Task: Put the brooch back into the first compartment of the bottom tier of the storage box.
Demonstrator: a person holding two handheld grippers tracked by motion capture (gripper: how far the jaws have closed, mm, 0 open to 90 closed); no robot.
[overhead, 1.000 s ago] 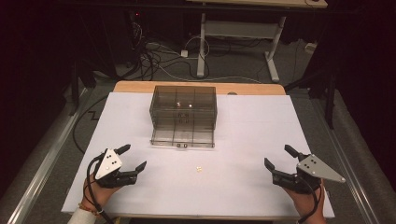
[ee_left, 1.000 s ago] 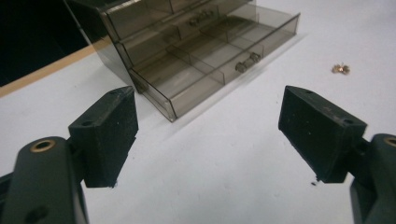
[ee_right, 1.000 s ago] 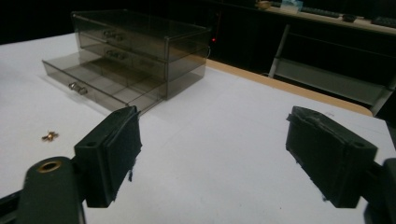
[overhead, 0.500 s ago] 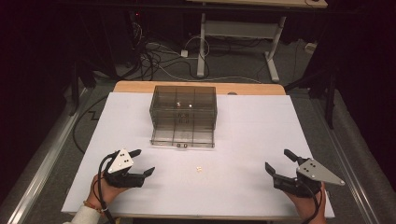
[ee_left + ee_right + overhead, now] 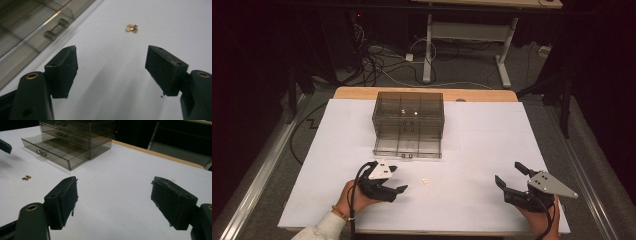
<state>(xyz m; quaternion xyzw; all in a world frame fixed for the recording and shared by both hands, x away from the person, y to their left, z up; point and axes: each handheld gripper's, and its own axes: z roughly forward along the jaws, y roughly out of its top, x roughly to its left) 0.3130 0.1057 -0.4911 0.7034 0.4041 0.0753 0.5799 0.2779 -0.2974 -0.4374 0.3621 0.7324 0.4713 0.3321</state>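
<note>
A tiny brass fastener [image 5: 425, 181] lies on the white table, also seen ahead of the jaws in the left gripper view [image 5: 131, 28] and at the left in the right gripper view [image 5: 26, 177]. My left gripper [image 5: 398, 179] is open just left of the fastener, a short gap away, with nothing between its jaws [image 5: 111, 62]. My right gripper [image 5: 508, 172] hangs open and empty near the front right of the table [image 5: 113, 192]. A smoky clear drawer cabinet [image 5: 408, 112] stands at mid-table, its bottom drawer [image 5: 407, 147] pulled out toward me.
The white sheet [image 5: 492, 135] covers a wooden table whose far edge [image 5: 362, 92] shows. The open drawer's handle [image 5: 56, 29] sits close to my left gripper's left side. Beyond the table are a desk frame [image 5: 467, 35] and floor cables [image 5: 382, 60].
My left gripper has moved right along the front of the table toward the brass fastener and turned its jaws to face it. The right gripper has barely shifted.
</note>
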